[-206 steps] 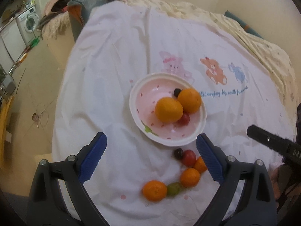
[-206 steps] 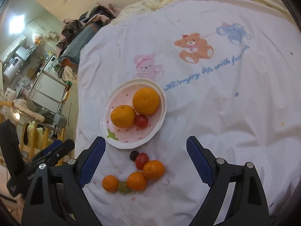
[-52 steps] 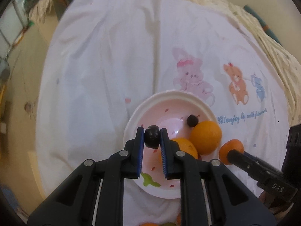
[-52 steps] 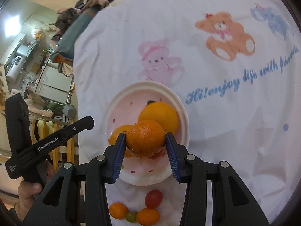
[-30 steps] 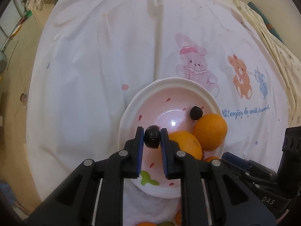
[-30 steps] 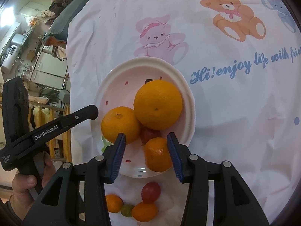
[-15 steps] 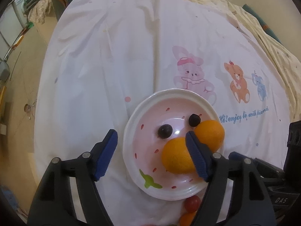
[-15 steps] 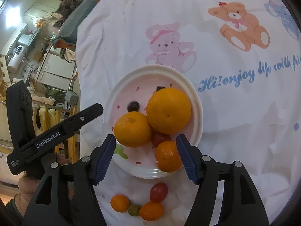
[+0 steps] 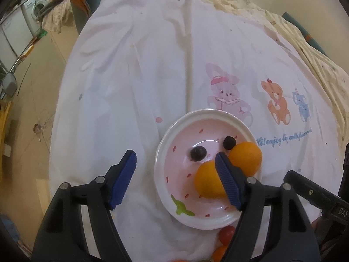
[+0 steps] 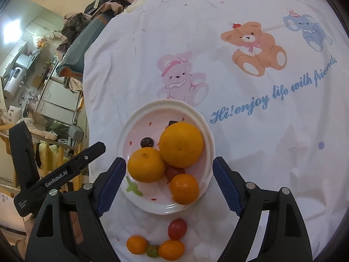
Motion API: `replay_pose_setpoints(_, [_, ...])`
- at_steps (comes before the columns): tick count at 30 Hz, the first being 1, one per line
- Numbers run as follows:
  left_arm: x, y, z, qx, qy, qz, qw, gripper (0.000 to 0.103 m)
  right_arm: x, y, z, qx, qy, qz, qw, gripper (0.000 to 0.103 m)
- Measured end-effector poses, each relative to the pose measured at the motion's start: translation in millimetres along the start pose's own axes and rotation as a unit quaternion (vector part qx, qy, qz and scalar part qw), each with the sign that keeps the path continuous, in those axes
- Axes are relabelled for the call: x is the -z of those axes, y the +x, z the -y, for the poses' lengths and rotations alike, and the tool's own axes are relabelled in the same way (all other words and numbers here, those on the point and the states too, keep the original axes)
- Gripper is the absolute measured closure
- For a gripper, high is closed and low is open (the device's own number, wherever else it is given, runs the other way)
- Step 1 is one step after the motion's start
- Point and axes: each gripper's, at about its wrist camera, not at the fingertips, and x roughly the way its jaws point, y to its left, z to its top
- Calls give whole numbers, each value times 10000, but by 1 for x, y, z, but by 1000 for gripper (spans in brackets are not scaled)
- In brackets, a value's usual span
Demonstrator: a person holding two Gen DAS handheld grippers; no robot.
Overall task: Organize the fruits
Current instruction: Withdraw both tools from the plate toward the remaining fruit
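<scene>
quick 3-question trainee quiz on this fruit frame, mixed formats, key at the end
1. True or false: the right hand-held gripper is shut on an orange.
2. How many fruits lie on the white cloth outside the pink plate in the right wrist view? A) two B) four C) six
3. Fill in: the left hand-held gripper is ____.

Key:
1. False. Both its blue fingers stand apart, nothing between them.
2. B: red tomato, two small oranges, green grape.
3. Open.
</scene>
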Motion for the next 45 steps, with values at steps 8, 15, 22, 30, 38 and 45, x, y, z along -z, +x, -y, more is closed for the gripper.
replay_pose_setpoints(8, [5, -26, 7, -191, 173, 28, 9997, 31, 11, -37, -20, -101, -104, 241, 9996, 19])
replay_pose_setpoints(15, [27, -55, 9, 49, 174, 2, 9998, 28, 32, -65, -28, -161, -233, 396, 9988, 19])
replay_pose_setpoints(22, [62, -89, 9, 143, 357, 329, 9987, 16, 60, -88, -35, 156, -716, 658, 9951, 19])
replay_pose_setpoints(30, [99, -85, -4, 172, 155, 171, 9996, 11, 89, -83, -28, 862, -674, 739, 9912, 19])
replay_pose_setpoints(38, [110, -62, -15, -55, 97, -55, 9999, 11, 98, -56, 7, 743, -160, 241, 9968, 19])
replay_pose_setpoints(45, [123, -40, -22, 249, -188, -699, 9971, 12, 90, -53, 23, 605, 396, 213, 9972, 19])
